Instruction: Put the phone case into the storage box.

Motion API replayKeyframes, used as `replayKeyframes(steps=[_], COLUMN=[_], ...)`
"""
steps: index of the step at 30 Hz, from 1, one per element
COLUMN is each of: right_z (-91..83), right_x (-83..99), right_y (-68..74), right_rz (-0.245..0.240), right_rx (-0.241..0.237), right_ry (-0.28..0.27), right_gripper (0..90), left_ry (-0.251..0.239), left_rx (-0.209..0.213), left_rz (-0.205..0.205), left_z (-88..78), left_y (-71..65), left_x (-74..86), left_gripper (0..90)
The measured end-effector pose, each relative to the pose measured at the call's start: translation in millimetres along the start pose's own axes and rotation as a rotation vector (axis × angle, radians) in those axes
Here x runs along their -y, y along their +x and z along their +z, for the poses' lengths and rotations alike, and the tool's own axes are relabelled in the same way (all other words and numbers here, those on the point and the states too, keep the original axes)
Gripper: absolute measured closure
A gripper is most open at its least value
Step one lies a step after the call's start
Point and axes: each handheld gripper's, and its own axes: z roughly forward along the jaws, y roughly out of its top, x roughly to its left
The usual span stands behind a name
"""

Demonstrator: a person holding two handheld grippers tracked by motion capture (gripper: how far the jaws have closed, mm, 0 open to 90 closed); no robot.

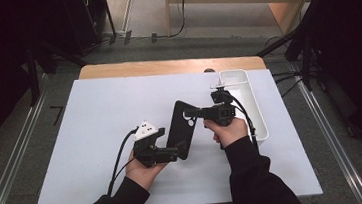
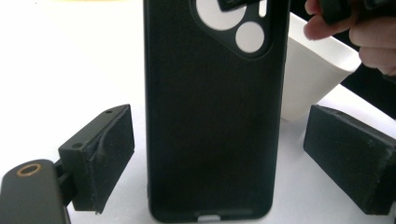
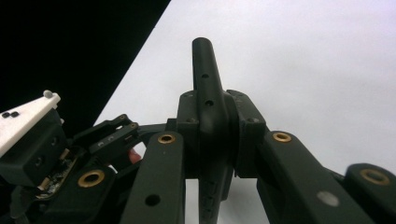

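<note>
A black phone case (image 1: 178, 127) with a round camera cutout is held above the white table. My right gripper (image 1: 191, 114) is shut on its camera end; in the right gripper view the pads (image 3: 247, 135) pinch the case's edge (image 3: 206, 79) from both sides. My left gripper (image 1: 175, 152) is at the case's lower end. In the left gripper view the case (image 2: 210, 121) stands between the two pads (image 2: 100, 154), with a gap on each side, so the left gripper (image 2: 224, 156) is open and not touching it.
A white rectangular bin (image 1: 251, 106) stands at the table's right side, just behind the right hand (image 1: 229, 130); it also appears behind the case (image 2: 313, 74). The table's wooden back edge (image 1: 165, 66) lies beyond. A white mat (image 1: 95, 120) covers the tabletop.
</note>
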Motion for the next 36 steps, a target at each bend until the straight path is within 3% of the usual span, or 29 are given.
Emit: replayKeyframes(steps=[7,13,17,23,30,36], right_z=[-6.8,-9.8,-13.0,-16.1,-22.8,-26.9], right_x=[0.7,1.5,2.2,2.7,4.1,5.3], right_y=[6.1,8.4,9.5,9.3,9.5,10.5], right_rz=[-0.085,-0.118,-0.157,-0.206,-0.276,-0.339], right_rx=[0.076,0.09,0.107,0.144,0.174,0.177], right_ry=[-0.025,-0.044,-0.064,-0.093,-0.137,-0.14], right_gripper=[74.4,74.4,74.4,74.4,74.3,74.3], left_ry=[0.054,0.091,0.087,0.112,0.161,0.21], left_rx=[0.031,0.063,0.059,0.064,0.078,0.094], left_rz=[-0.025,-0.051,-0.051,-0.05,-0.056,-0.066], left_z=[-3.5,-7.2,-12.4,-18.5,-19.7,-19.4], left_y=[6.6,13.0,15.6,20.5,26.6,32.2], left_x=[-1.7,-5.0,-7.4,-13.0,-15.1,-16.8], left_gripper=[11.4,13.1,20.6,24.4,24.2,24.3])
